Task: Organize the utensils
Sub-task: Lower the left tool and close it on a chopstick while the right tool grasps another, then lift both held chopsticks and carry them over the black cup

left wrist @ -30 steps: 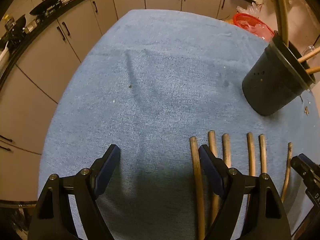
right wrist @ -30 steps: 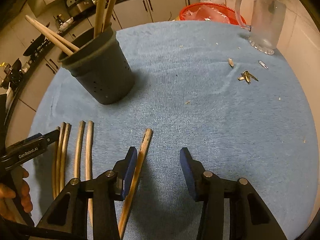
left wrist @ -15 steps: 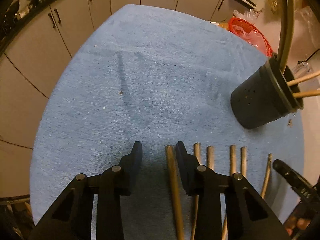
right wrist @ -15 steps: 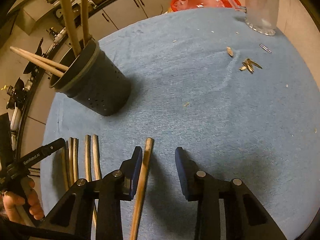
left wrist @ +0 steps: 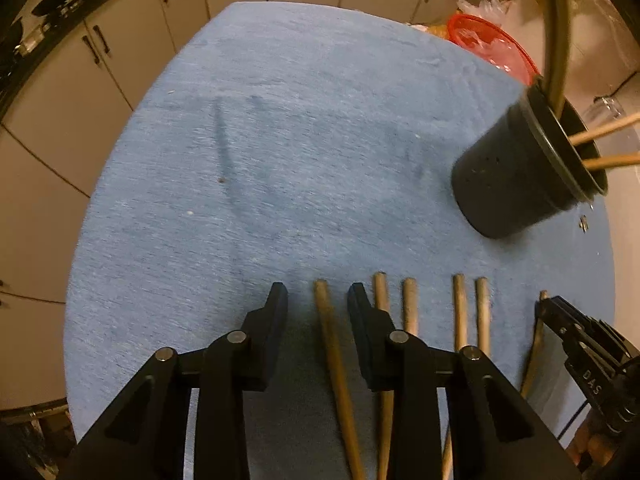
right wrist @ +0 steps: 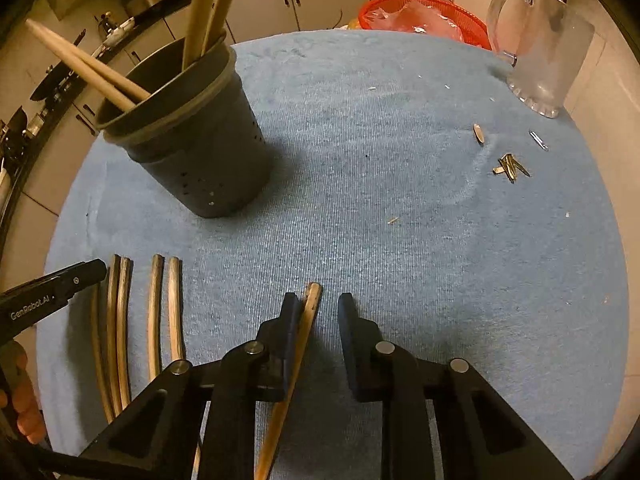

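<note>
Left tongs (left wrist: 316,300) closing around the chopstick (left wrist: 332,344) farthest from the black holder (left wrist: 520,176), pads clear. Right tongs (right wrist: 316,308) closing around the nearest chopstick (right wrist: 298,348), pads not yet clamped.

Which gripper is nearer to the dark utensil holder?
Right. The right gripper is just below the utensil holder; the left gripper stands farther along the chopstick row, away from it.
</note>
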The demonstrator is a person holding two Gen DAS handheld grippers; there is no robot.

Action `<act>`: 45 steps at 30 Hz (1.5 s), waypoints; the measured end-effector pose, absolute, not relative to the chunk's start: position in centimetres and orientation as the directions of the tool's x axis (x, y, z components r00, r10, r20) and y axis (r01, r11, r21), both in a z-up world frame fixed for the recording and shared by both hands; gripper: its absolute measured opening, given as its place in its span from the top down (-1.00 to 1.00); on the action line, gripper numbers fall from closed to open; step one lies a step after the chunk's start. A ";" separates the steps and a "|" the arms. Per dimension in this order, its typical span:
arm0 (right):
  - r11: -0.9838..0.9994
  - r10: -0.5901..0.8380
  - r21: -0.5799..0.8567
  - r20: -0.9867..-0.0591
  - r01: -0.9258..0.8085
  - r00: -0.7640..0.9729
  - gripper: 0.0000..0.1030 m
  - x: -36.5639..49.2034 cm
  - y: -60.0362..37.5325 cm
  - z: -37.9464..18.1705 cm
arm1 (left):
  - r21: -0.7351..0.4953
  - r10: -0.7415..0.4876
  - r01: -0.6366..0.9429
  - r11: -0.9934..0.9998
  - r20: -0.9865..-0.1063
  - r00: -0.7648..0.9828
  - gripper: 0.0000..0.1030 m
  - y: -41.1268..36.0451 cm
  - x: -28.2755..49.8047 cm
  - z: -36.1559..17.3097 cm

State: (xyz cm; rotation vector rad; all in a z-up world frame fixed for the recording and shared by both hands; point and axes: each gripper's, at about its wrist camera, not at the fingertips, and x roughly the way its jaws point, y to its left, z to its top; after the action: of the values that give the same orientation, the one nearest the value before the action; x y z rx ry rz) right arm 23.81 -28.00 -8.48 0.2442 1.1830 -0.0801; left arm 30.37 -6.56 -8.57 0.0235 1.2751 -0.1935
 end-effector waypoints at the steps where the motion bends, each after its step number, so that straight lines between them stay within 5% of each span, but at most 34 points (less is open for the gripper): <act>1: 0.973 0.059 0.138 -0.924 0.187 0.378 0.58 23.8 -27.9 -8.4 | -0.083 -0.127 0.163 0.983 -0.952 0.277 0.44 -6.8 30.4 -8.6; 5: 0.980 0.029 0.100 -0.927 0.172 0.375 0.57 23.7 -26.9 -8.5 | -0.033 -0.085 0.178 0.983 -0.951 0.296 0.52 -7.6 30.5 -8.7; 8: 0.984 0.013 0.078 -0.927 0.159 0.374 0.59 23.8 -26.4 -8.4 | 0.021 -0.042 0.192 0.981 -0.946 0.323 0.82 -8.0 30.5 -8.7; 13: 0.981 0.045 0.118 -0.912 0.157 0.407 0.83 23.1 -26.9 -8.3 | -0.042 -0.101 0.177 0.983 -0.935 0.340 0.88 -6.8 30.1 -8.7; 24: 0.941 0.235 0.331 -0.783 0.067 0.576 0.86 18.8 -28.7 -3.4 | -0.197 -0.287 0.228 0.954 -0.823 0.490 0.88 -5.2 26.3 -2.4; 45: 0.946 0.299 0.281 -0.571 -0.160 0.764 0.86 11.6 -26.8 8.5 | -0.233 -0.411 0.348 0.908 -0.659 0.630 0.88 -6.0 20.7 7.8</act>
State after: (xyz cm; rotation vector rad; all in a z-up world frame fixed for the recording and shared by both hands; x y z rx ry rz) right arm 11.61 -26.76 8.53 0.2220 0.6557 0.2514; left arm 20.71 -5.97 7.80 -0.0863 0.7762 -0.4348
